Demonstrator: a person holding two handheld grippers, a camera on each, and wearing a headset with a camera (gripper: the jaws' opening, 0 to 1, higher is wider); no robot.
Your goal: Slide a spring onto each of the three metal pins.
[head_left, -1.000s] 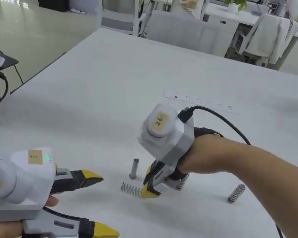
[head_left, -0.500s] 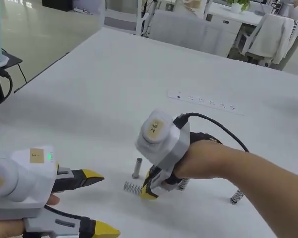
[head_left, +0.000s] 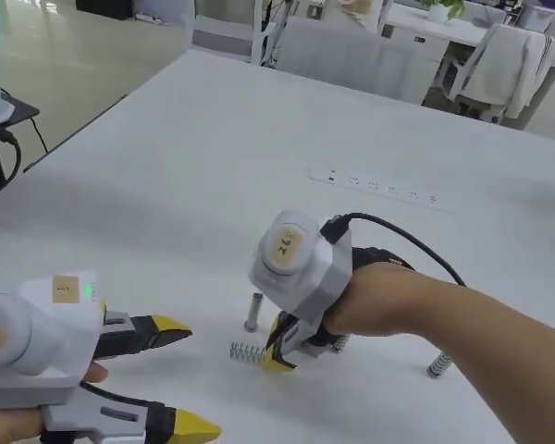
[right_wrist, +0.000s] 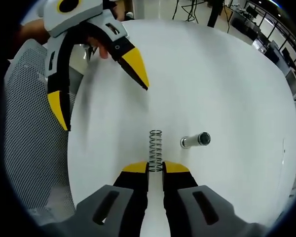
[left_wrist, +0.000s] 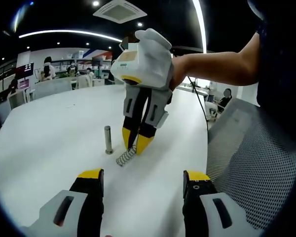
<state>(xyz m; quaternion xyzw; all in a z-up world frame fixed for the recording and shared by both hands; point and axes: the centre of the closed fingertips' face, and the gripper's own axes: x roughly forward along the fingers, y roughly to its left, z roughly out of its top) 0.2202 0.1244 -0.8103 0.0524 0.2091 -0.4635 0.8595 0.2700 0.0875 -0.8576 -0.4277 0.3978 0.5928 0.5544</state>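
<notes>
Pinching one end of the spring (right_wrist: 155, 145), my right fingers (right_wrist: 135, 168) have just closed, right beside the upright pin (right_wrist: 196, 140) on the desk (head_left: 213, 166); lifting comes next, left fingers (left_wrist: 90, 174) spread open

The desk (head_left: 259, 139) is big and white. A long white power strip (head_left: 381, 191) lies flat on it, towards the far side. Past the far edge stands a grey chair (head_left: 351, 55). Next to it, a pale jacket (head_left: 504, 60) hangs over another chair. A grey mesh chair (left_wrist: 256, 158) sits just beside the desk. The floor (head_left: 83, 55) is shiny. Long lights (left_wrist: 64, 33) glow overhead.
</notes>
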